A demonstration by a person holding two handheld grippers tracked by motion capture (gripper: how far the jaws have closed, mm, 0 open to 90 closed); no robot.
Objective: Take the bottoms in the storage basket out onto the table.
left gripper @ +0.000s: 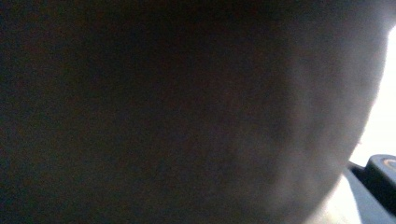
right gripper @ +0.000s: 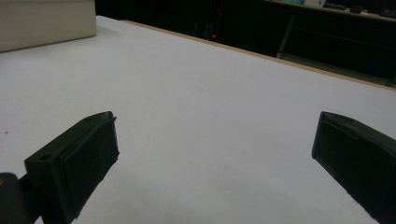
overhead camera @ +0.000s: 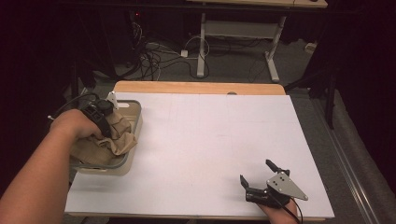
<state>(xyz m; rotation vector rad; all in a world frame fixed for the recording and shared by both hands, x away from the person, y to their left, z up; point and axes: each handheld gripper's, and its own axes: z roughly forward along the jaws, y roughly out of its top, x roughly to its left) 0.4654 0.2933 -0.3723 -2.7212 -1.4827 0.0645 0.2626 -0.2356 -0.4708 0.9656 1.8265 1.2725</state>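
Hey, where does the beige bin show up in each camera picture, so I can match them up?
High view: the bin sits at the table's left edge, with tan cloth in it and the left gripper down in the cloth.
Left gripper view: dark blur up close; I cannot make out the bin.
Right gripper view: the bin's wall is at top left.
Shared landmark: the white tabletop.
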